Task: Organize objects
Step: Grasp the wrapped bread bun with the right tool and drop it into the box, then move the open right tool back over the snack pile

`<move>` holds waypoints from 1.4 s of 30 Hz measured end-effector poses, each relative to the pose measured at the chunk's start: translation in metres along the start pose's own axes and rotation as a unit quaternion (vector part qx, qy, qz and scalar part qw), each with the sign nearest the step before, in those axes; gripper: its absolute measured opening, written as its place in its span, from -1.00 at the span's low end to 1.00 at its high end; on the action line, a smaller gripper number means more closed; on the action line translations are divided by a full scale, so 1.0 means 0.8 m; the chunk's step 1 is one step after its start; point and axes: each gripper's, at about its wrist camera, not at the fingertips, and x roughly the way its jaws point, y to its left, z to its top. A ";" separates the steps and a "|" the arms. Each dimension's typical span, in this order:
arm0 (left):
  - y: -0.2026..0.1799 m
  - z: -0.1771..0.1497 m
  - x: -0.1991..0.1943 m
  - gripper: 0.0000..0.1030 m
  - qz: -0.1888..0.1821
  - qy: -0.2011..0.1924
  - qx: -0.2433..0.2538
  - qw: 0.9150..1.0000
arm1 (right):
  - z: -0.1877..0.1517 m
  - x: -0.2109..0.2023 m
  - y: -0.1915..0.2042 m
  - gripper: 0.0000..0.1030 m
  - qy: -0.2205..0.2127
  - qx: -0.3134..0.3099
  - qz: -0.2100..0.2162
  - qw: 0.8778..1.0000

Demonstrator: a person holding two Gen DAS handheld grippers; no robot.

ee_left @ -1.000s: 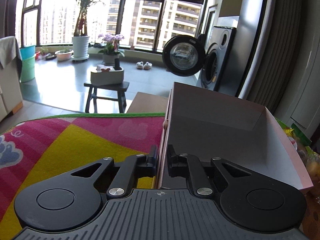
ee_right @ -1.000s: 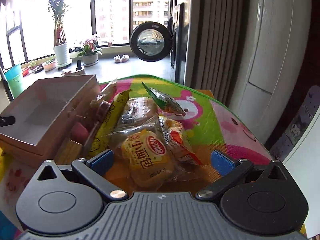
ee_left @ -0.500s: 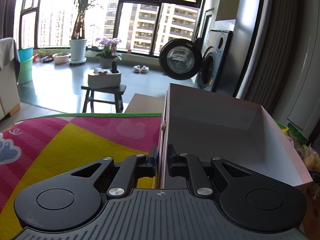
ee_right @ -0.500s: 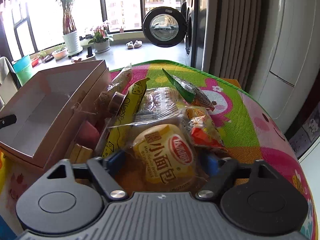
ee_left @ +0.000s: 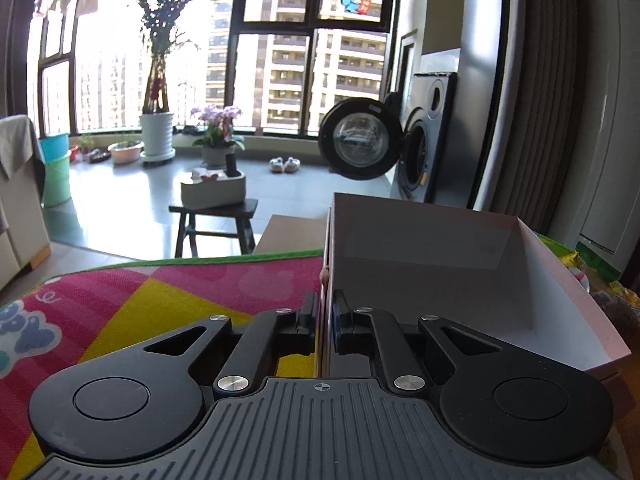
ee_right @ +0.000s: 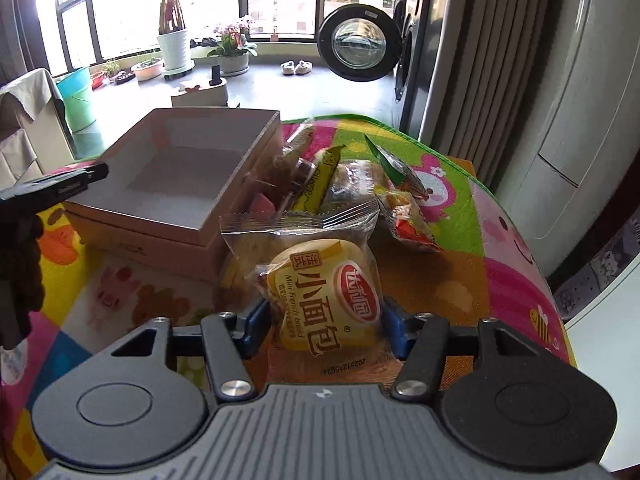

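Your left claw (ee_left: 323, 322) is pinched shut on the near-left wall of the open pink box (ee_left: 552, 280), one finger outside the wall and one inside. The box sits on the colourful mat (ee_left: 132, 300) that covers the tabletop, and nothing shows on the part of its floor in view. To the right of the box, a heap of snack packets (ee_right: 344, 184) lies on the mat: a long yellow packet (ee_right: 316, 184) just beside the box's right wall, a green-tipped packet (ee_right: 392, 164) and an orange one (ee_right: 408, 220) farther right. Your right claw (ee_right: 324, 326) is closed on a wrapped mini French bread (ee_right: 320, 280), its blue pads pressing the packet's two sides. The bread sits nearer you than the heap, off the box's near-right corner.
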 end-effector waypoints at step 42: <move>0.013 -0.006 0.010 -0.80 -0.024 0.020 -0.017 0.999 | 0.010 0.082 -0.013 0.21 -0.014 0.046 0.141 0.989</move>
